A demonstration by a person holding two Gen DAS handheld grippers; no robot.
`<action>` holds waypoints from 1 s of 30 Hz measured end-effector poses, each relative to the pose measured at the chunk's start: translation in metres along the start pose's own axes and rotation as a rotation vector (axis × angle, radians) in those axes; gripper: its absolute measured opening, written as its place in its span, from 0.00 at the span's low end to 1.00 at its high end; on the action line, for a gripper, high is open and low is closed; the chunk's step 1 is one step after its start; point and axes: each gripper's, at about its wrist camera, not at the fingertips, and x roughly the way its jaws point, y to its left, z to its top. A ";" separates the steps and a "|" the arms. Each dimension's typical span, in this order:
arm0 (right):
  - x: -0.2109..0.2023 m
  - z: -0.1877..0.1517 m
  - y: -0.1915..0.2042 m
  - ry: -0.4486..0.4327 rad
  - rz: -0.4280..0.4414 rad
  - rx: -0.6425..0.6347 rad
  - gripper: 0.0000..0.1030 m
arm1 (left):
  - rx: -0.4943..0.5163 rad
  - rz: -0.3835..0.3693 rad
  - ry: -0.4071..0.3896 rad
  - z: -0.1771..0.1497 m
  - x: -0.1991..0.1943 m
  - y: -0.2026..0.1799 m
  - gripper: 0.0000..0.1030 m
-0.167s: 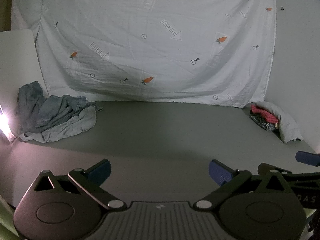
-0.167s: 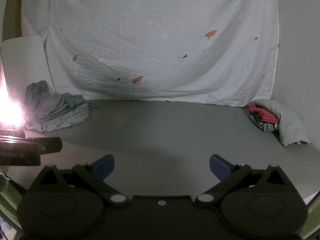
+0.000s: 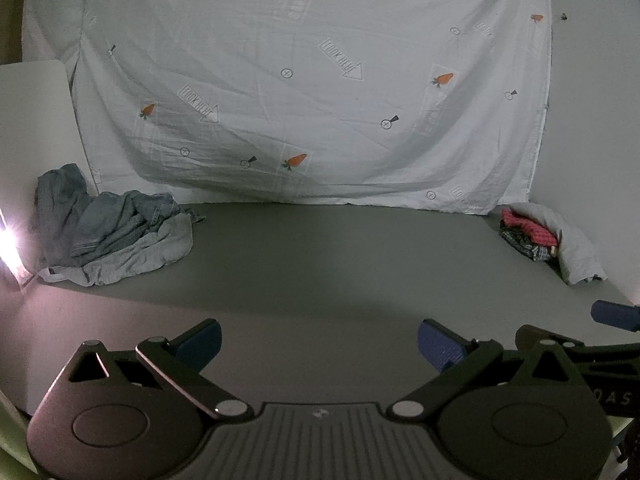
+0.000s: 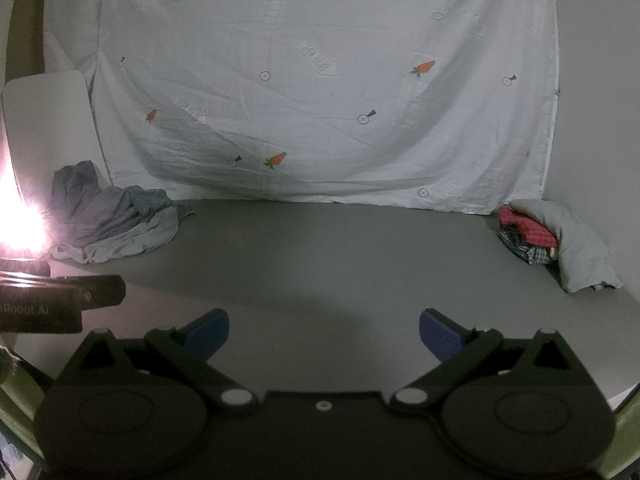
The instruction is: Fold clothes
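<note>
A heap of unfolded blue-grey clothes (image 3: 116, 236) (image 4: 116, 226) lies at the far left of the grey table (image 3: 320, 264). A smaller pile with red, checked and pale grey garments (image 3: 548, 236) (image 4: 560, 240) sits at the far right. My left gripper (image 3: 320, 346) is open and empty, low over the table's near side. My right gripper (image 4: 324, 334) is open and empty too, beside it to the right. One blue fingertip (image 3: 616, 314) of the right gripper shows in the left wrist view.
A white sheet with carrot prints (image 3: 312, 88) hangs behind the table. A bright lamp (image 4: 12, 224) glares at the left edge. A white board (image 3: 32, 128) stands at the back left. The left gripper's body (image 4: 60, 300) shows at the left of the right wrist view.
</note>
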 end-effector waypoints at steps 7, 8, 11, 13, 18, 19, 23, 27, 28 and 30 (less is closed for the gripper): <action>0.000 0.000 0.003 0.001 0.000 -0.003 1.00 | 0.001 0.001 0.008 0.013 -0.001 0.007 1.00; 0.001 0.000 0.004 0.001 0.000 -0.003 1.00 | 0.005 0.000 0.004 0.010 -0.005 0.007 1.00; 0.002 -0.001 0.004 0.000 0.001 -0.004 1.00 | 0.005 -0.004 0.003 0.014 -0.005 0.006 1.00; 0.001 -0.001 0.003 -0.002 0.000 -0.003 1.00 | 0.002 -0.006 0.000 0.009 -0.005 0.009 1.00; 0.002 -0.002 0.003 0.000 0.002 -0.003 1.00 | 0.002 -0.003 0.002 0.008 -0.004 0.009 1.00; 0.003 -0.002 0.004 0.000 0.002 -0.003 1.00 | 0.003 -0.002 0.002 0.009 -0.004 0.009 1.00; 0.002 -0.001 0.003 -0.001 0.008 -0.004 1.00 | 0.010 -0.003 0.004 0.009 -0.003 0.010 1.00; 0.002 0.000 -0.001 0.000 0.012 -0.001 1.00 | 0.014 -0.001 0.006 0.008 -0.002 0.010 1.00; 0.001 0.000 -0.001 0.001 0.012 -0.001 1.00 | 0.013 -0.002 0.007 0.008 -0.001 0.011 1.00; 0.001 0.000 -0.002 0.001 0.012 0.000 1.00 | 0.012 -0.003 0.008 0.009 -0.001 0.012 1.00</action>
